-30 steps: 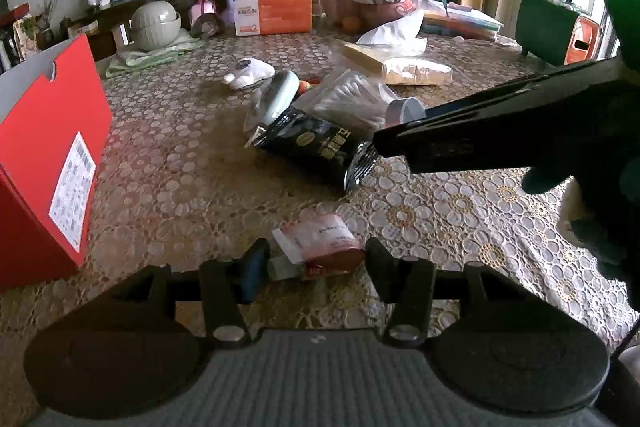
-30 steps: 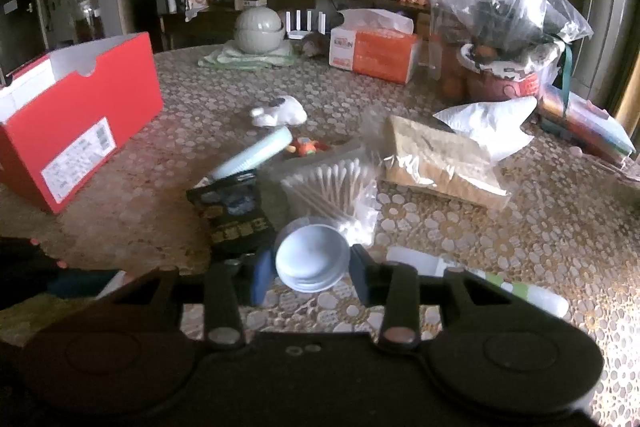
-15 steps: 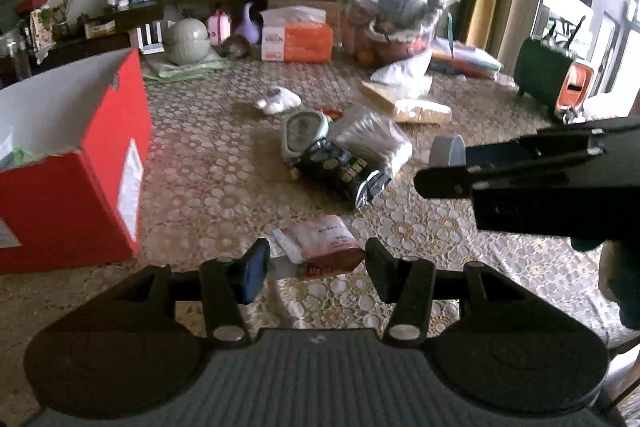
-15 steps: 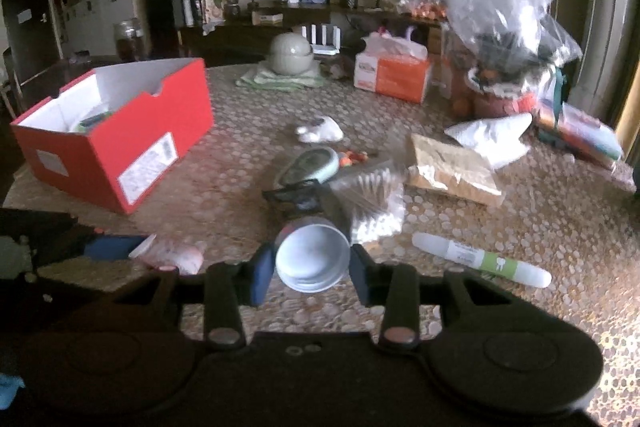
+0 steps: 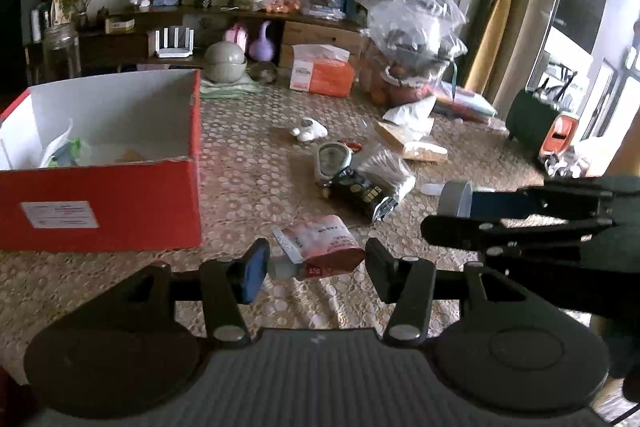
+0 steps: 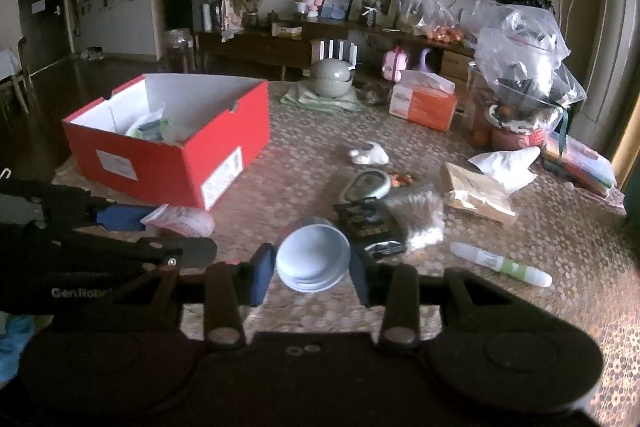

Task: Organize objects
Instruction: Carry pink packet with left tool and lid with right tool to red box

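I have both grippers loaded and off the table. My left gripper (image 5: 312, 267) pinches a pink-and-red sachet (image 5: 320, 245) across its long axis, which runs side to side between the jaws. My right gripper (image 6: 312, 269) is closed on a small round white jar (image 6: 313, 258), its flat end facing the camera. What the coming move turns on, as I judge it, is the red box (image 5: 120, 199): its top is open, with some items already inside. From the left wrist camera it sits at about ten o'clock from the jaws, near and low. From the right wrist camera it lies also at ten o'clock but farther off, with the left gripper between. So the left hand is nearer and should drop its sachet first.
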The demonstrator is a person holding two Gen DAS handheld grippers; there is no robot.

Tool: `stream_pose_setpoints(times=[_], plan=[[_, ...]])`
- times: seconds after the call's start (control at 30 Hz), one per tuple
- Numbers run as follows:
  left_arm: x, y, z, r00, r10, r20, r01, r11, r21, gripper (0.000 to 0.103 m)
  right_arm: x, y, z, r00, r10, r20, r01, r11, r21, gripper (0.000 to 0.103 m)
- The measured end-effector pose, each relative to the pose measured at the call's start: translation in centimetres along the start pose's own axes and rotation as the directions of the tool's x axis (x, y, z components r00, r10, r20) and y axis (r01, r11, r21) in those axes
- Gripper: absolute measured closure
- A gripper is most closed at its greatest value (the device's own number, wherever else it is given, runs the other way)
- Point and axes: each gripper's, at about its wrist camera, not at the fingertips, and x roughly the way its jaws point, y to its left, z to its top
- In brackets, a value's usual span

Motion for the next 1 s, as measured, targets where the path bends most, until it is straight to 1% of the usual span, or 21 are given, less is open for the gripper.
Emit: stream_pose_setpoints(times=[0.13,0.3,0.5,0.63,0.83,1.0], plan=[[-2.2,1.7,0.2,1.0,0.003,0.026,-0.003,1.0,-0.011,0.051,-0.7,2.1,0.6,1.0,0.02,0.013,-0.02,1.0,-0.001,0.063],[-4.3,4.2,0.4,0.999,0.009,0.053,-0.007,1.0,-0.022,0.051,-1.2,4.9,1.7,0.999,0.042,0.031,-0.041,0.998,-0.04,0.063],[-6.4,7.4,0.8,0.996,0.042,0.08,-0.04,0.999,-0.033,0.051,-0.8,8.3,3.8,0.995,0.083,0.054,-0.078,0.993,-0.094,0.063],[-7.5,9.9,1.4,0.995,0.058,0.083,-0.054,0.997,-0.059,0.051,-0.4,10.6,5.1,0.992,0.111,0.066,-0.102,0.986,-0.129,0.063],[-8.6,12.7,2.3,0.989,0.105,0.103,-0.101,0.994,-0.043,0.051,1.2,13.2,7.2,0.985,0.16,0.064,-0.148,0.977,-0.155,0.063],[-8.5,14.7,3.7,0.985,0.138,0.108,-0.135,0.99,-0.031,0.051,3.2,14.8,9.0,0.983,0.173,0.065,-0.159,0.972,-0.175,0.063]])
